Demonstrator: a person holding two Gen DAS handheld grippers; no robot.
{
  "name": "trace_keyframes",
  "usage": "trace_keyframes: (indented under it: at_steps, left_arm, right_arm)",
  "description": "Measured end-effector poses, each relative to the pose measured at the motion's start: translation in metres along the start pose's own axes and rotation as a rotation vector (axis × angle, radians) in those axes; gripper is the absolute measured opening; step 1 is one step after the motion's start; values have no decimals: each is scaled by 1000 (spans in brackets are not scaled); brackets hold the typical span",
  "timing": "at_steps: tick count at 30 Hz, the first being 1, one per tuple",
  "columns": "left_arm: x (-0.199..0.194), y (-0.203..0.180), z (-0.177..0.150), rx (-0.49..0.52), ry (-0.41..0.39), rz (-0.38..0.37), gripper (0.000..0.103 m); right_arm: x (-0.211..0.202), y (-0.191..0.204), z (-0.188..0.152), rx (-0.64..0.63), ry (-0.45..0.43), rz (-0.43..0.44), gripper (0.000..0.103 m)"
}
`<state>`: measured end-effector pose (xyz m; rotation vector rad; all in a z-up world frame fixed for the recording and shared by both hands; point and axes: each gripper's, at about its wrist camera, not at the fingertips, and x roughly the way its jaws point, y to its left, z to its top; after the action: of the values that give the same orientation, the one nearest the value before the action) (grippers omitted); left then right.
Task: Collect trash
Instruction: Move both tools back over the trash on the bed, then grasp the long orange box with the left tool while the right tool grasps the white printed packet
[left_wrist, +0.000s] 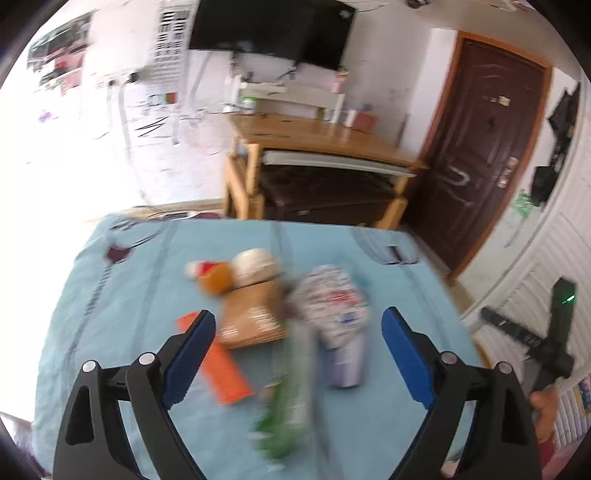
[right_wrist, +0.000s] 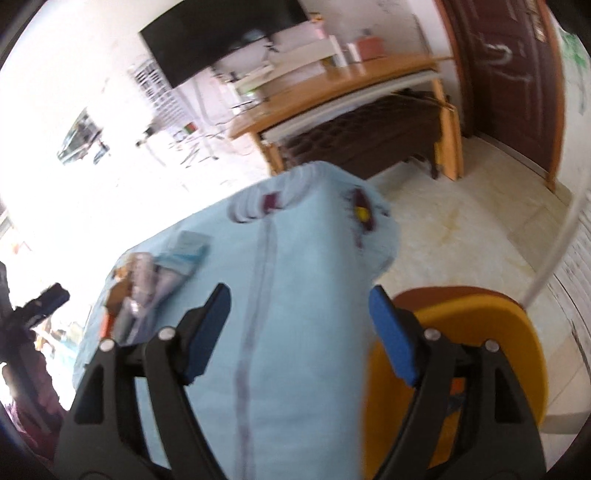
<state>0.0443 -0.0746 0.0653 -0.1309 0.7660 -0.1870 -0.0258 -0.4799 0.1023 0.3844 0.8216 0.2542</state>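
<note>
While the litter (left_wrist: 280, 325) waits on the blue cloth (left_wrist: 129, 295), nothing is held.
Both the left gripper (left_wrist: 299, 325) and right gripper (right_wrist: 299, 306) are spread wide, empty; the loose cloth could be snagged.

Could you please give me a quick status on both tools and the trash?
Left tool open, empty, above the trash pile on the blue cloth. Right tool open, empty, by the orange bin. Nothing in the way.

Motion-blurred trash
Green wrapper (left_wrist: 284, 417) at six o'clock smears unreadably; printed bag (left_wrist: 334, 302) lettering illegible; orange bin (right_wrist: 491, 354) cut off.
</note>
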Motion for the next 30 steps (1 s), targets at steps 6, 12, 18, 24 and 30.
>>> trace_keyframes:
  at_steps: [6,12,18,24,30]
  left_arm:
    - [4,56,-14,-46,25,58,87]
    - [34,74,-25,-48,101,53,87]
    - [69,73,-33,-2,159,55,87]
    - [84,72,-38,40,196,60,71]
    - [83,70,-37,42,189,86,46]
  right_arm:
    - [15,71,10,-95,16,61,74]
    - [48,127,14,-163,77,85,74]
    - [78,159,24,-206,96,98,74]
    - [89,167,20,-304,101,119,74]
    - [102,160,16,-416,167,159,74]
